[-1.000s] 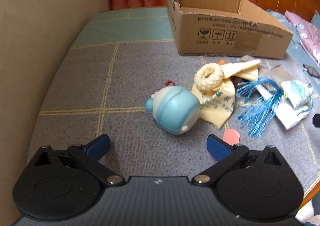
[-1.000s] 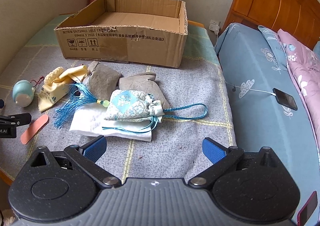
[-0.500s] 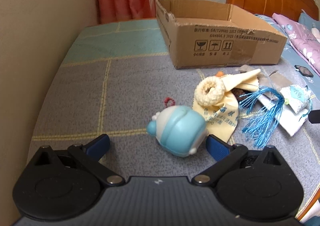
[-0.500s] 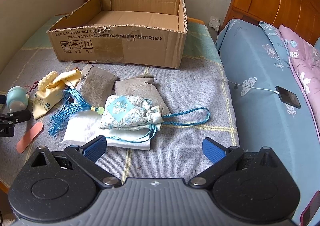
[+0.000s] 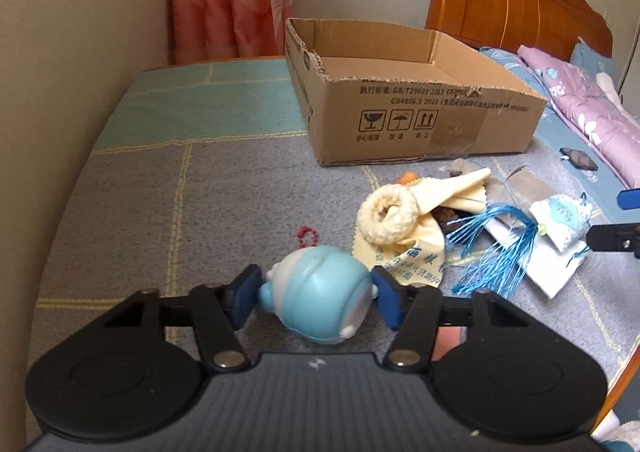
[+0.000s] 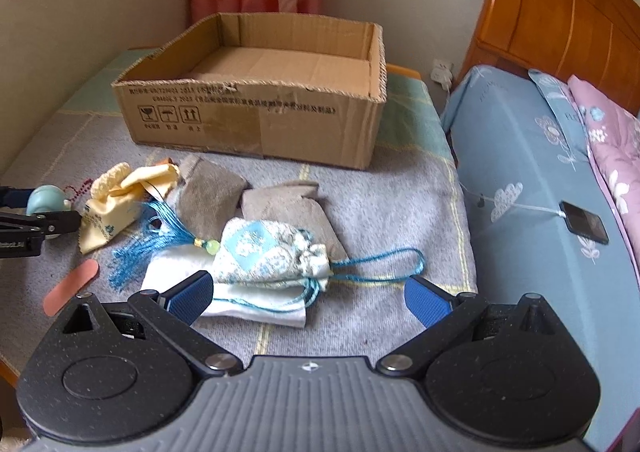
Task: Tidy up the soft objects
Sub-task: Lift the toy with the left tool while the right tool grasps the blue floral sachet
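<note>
My left gripper (image 5: 316,294) is shut on a pale blue and white squishy toy (image 5: 320,292) with a red bead loop; the toy also shows in the right wrist view (image 6: 44,201). My right gripper (image 6: 308,298) is open and empty, just in front of a blue patterned sachet (image 6: 272,252) with a blue tassel (image 6: 140,248). The sachet lies on a white cloth (image 6: 256,304). A cream knitted ring (image 5: 386,213), a yellow cloth (image 5: 404,248) and two grey socks (image 6: 288,207) lie nearby. An open, empty cardboard box (image 6: 260,107) stands behind them.
A pink plaster strip (image 6: 72,286) lies near the front left edge. The grey and green blanket (image 5: 160,191) meets a wall on the left. A bed with a blue sheet (image 6: 528,191), a phone on a cable (image 6: 584,228) and a wooden headboard (image 6: 560,19) lie to the right.
My left gripper moved forward around the blue toy and closed on it. My right gripper moved closer to the sachet and stayed open.
</note>
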`<action>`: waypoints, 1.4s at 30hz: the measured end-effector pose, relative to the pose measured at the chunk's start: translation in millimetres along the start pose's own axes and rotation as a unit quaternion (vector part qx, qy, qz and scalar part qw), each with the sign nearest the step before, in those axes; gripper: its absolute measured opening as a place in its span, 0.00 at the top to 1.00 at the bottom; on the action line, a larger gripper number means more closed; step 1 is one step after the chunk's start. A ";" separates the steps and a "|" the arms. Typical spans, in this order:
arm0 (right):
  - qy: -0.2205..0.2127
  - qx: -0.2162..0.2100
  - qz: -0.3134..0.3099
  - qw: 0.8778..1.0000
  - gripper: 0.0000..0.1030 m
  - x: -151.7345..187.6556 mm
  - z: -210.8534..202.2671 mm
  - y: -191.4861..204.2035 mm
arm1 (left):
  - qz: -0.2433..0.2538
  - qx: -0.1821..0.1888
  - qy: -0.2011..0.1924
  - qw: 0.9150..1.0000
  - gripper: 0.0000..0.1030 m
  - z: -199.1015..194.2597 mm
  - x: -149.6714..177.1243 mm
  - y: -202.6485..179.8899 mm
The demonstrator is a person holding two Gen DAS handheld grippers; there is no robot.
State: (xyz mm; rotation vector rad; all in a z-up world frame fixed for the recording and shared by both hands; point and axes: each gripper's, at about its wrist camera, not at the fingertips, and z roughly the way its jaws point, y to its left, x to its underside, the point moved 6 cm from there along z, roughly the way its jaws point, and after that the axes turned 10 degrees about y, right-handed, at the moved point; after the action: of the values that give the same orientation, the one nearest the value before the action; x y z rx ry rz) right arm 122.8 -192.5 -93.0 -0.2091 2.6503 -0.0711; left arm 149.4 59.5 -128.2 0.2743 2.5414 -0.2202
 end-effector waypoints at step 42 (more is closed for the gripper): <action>-0.030 -0.020 -0.112 0.993 0.44 -12.0 11.3 11.7 | -0.004 -0.018 -0.003 1.000 0.47 -22.4 -6.1 -3.3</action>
State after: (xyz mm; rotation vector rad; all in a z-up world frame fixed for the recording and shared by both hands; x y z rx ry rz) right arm 137.0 -179.2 -98.6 -0.5138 2.5589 -0.0822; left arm 141.8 60.3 -106.0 0.2491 2.5387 -0.1765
